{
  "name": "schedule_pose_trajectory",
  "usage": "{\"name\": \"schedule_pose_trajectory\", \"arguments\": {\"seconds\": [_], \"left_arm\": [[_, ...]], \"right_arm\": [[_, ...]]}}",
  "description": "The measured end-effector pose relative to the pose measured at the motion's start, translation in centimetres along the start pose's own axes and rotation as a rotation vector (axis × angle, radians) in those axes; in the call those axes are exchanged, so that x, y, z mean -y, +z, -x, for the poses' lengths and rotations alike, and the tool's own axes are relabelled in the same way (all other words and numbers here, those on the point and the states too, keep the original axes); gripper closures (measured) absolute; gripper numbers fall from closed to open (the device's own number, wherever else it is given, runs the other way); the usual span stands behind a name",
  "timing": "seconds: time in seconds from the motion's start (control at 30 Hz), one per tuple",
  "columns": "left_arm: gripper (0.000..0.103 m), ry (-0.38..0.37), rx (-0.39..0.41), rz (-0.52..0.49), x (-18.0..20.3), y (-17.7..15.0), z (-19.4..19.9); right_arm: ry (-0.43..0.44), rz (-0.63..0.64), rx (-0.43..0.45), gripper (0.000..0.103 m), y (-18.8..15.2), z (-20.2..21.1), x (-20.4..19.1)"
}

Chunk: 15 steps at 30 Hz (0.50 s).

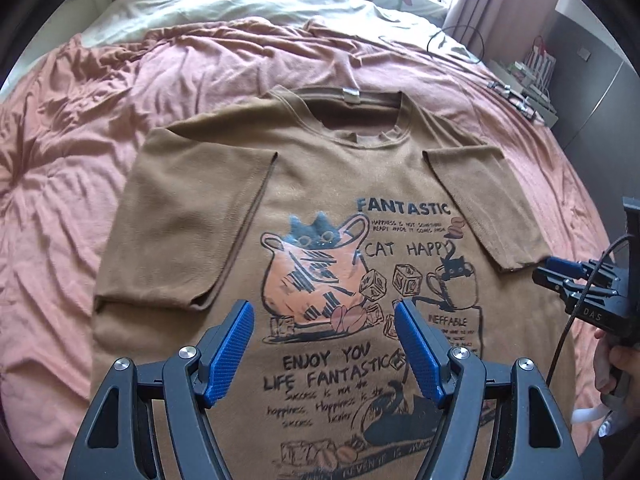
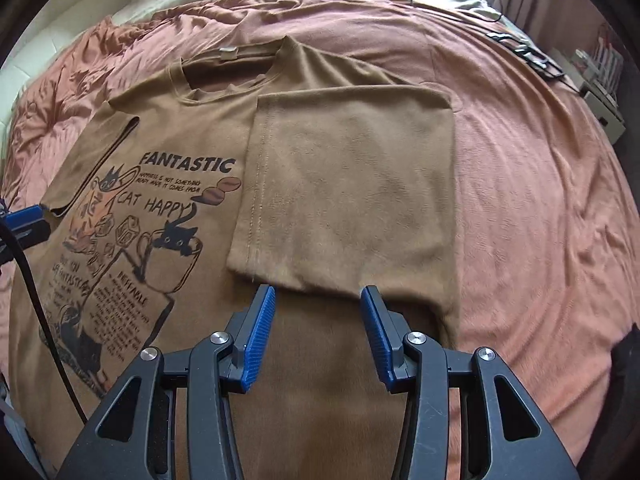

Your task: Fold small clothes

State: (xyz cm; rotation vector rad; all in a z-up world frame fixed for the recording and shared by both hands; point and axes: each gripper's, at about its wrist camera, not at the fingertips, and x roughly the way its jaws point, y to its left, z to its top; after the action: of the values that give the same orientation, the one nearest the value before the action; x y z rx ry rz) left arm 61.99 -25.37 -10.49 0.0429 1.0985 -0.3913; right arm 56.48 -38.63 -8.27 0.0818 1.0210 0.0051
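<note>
Brown cotton fills both wrist views: a printed T-shirt (image 1: 328, 208) lies face up on a wrinkled pink bedspread (image 1: 80, 152), collar (image 1: 352, 100) pointing away from the cameras and both short sleeves folded inward over the chest.

The left gripper (image 1: 324, 316) hovers over the middle of the shirt, its blue pads spread wide and holding nothing, with the cat-and-bag print directly beyond them. The folded left sleeve (image 1: 184, 224) lies ahead and to the left of it.

The right gripper (image 2: 318, 300) hangs above the plain lower front of the shirt, jaws likewise wide apart and empty, just short of the hem of the folded right sleeve (image 2: 348, 188). In the left view its tip sits close beside that sleeve's corner, and part of a hand (image 1: 612, 364) shows on its handle.

Nothing lies between either gripper and the cloth. A black cable (image 2: 40, 304) from the left gripper trails across the shirt's left edge in the right view.

Farther off, a pale quilt (image 1: 224, 4) covers the head of the bed, a thin black wire (image 1: 456, 46) loops near its right edge, and small clutter (image 1: 532, 84) sits on a surface beside the bed, too small to tell.
</note>
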Motion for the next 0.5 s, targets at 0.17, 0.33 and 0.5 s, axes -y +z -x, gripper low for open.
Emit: {"name": "schedule_pose_trajectory", "arguments": {"seconds": [0.17,0.33,0.5], "left_arm": [[0.018,-0.031,0.061,0.022,-0.8,-0.2,3.8],[0.005,-0.032,0.111,0.004,-1.1,-1.1,7.7],[0.000,-0.058,0.131,-0.029,-1.2,-1.9,12.0]], "right_arm": [[-0.009,-0.038,0.025,0.038,-1.0,3.9,-0.4],[-0.126,-0.072,0.097,0.013,-3.1,9.6,-0.7],[-0.143,-0.086,0.134,0.000,-5.4,14.1,-2.1]]}}
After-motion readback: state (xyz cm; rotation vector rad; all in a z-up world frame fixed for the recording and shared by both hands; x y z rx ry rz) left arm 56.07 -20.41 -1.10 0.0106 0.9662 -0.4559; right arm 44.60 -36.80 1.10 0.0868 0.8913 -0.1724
